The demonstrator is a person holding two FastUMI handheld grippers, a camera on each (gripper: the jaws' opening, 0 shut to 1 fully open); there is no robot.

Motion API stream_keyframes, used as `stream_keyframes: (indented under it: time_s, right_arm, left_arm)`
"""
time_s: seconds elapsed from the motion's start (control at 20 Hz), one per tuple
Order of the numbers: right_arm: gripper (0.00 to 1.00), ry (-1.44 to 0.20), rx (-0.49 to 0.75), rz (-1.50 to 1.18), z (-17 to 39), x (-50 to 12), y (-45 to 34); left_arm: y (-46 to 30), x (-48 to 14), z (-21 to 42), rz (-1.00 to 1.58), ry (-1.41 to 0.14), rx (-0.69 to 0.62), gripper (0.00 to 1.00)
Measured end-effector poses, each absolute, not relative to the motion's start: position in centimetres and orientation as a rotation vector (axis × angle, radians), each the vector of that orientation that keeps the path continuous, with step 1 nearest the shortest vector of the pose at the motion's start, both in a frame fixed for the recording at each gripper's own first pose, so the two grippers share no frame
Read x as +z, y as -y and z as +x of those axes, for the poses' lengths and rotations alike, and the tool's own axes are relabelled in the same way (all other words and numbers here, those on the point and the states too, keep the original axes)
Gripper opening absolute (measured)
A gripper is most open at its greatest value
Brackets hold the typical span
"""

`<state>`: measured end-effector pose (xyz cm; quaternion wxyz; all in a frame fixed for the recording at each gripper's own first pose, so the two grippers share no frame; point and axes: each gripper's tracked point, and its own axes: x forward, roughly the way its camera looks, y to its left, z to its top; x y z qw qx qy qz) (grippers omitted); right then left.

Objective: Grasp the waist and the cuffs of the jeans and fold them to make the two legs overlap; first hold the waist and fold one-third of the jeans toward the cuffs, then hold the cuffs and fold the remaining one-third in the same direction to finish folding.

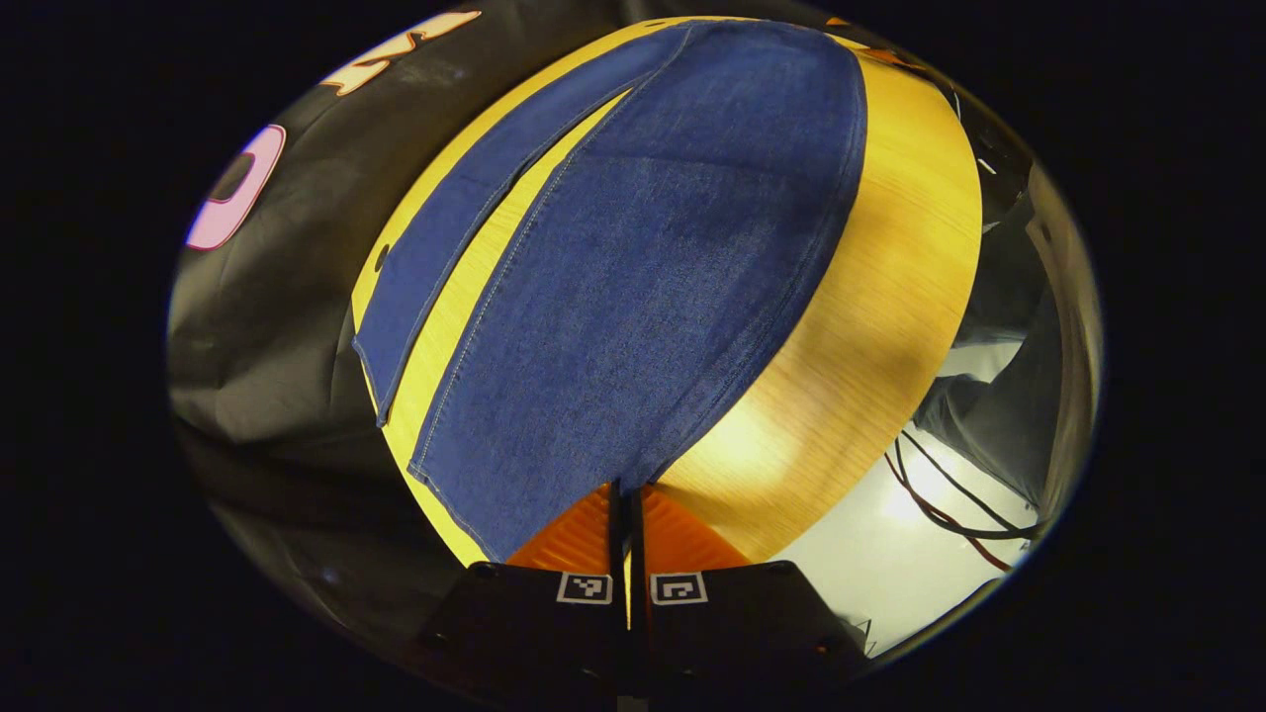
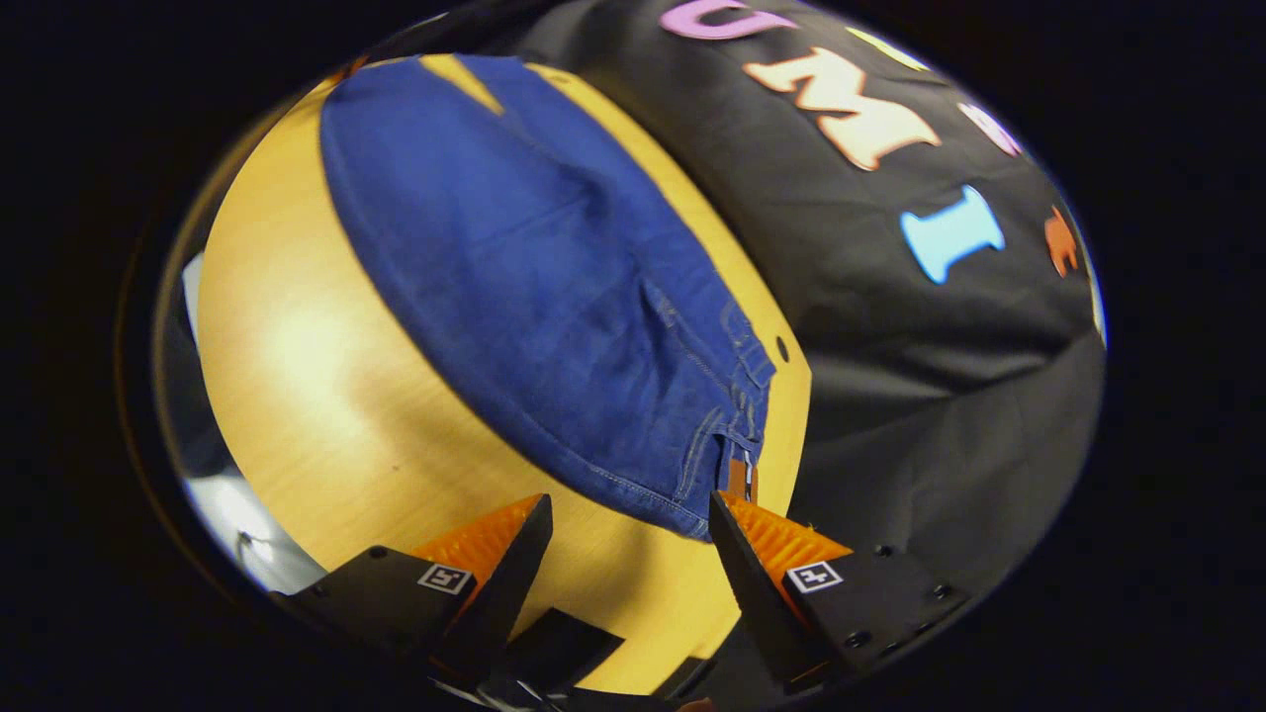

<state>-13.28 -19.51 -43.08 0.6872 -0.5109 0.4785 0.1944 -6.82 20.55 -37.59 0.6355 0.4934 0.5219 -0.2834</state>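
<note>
Blue jeans [image 1: 643, 247] lie along the yellow wooden table [image 1: 870, 326], with the two legs spread apart. The near leg's cuff corner runs into my left gripper [image 1: 625, 494], whose orange fingers are pressed together on it. The far leg [image 1: 445, 227] lies flat toward the table's left edge. In the right gripper view the jeans [image 2: 534, 267] end at the waist [image 2: 737, 415], with belt loops and pocket showing. My right gripper [image 2: 628, 514] stands open just short of the waist corner, and its right fingertip [image 2: 732, 519] is close beside that corner.
Black cloth [image 2: 940, 376] hangs behind the table's far edge. A bright floor [image 1: 880, 554] with dark cables [image 1: 949, 504] lies beyond the near edge. Bare tabletop [image 2: 326, 376] stretches beside the jeans.
</note>
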Motion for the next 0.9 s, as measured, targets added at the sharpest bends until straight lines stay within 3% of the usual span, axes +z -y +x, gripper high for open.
stream_keyframes:
  time_s: [0.15, 0.2, 0.35, 0.4, 0.45, 0.55, 0.65, 0.7, 0.8, 0.9]
  right_arm:
    - [0.96, -1.047, 0.559, -1.333, -12.7, -44.4, 19.2]
    - [0.9, -1.032, 0.579, -1.361, -12.2, -44.8, 19.3]
    - [0.89, -1.068, 0.579, -1.365, -11.1, -45.9, 20.1]
    - [0.84, -1.107, 0.586, -1.356, -11.1, -46.4, 20.3]
    - [0.77, -1.14, 0.587, -1.348, -11.2, -47.0, 20.6]
    - [0.51, -1.174, 0.614, -1.346, -11.6, -47.9, 20.6]
    - [0.34, -1.131, 0.626, -1.415, -11.6, -47.8, 20.6]
    - [0.15, -1.105, 0.602, -1.434, -11.2, -47.4, 20.9]
    - [0.04, -1.109, 0.549, -1.374, -11.4, -47.5, 20.5]
    - [0.03, -1.123, 0.487, -1.299, -11.3, -47.3, 20.9]
  left_arm:
    - [-20.6, -37.6, -6.8, 1.14, -1.201, -0.642, 0.0]
    - [-20.6, -37.7, -6.8, 1.139, -1.203, -0.64, 0.0]
    - [-20.6, -37.8, -6.7, 1.125, -1.21, -0.627, 0.0]
    - [-20.6, -37.7, -6.7, 1.125, -1.217, -0.621, 0.0]
    - [-20.5, -37.7, -6.7, 1.129, -1.221, -0.62, 0.0]
    - [-20.5, -37.8, -6.6, 1.139, -1.224, -0.619, 0.0]
    - [-20.5, -37.7, -6.7, 1.135, -1.22, -0.603, 0.0]
    - [-20.5, -37.7, -6.5, 1.128, -1.216, -0.586, 0.01]
    - [-20.8, -37.8, -6.3, 1.112, -1.204, -0.534, 0.0]
    - [-20.8, -37.8, -6.0, 1.091, -1.205, -0.502, 0.0]
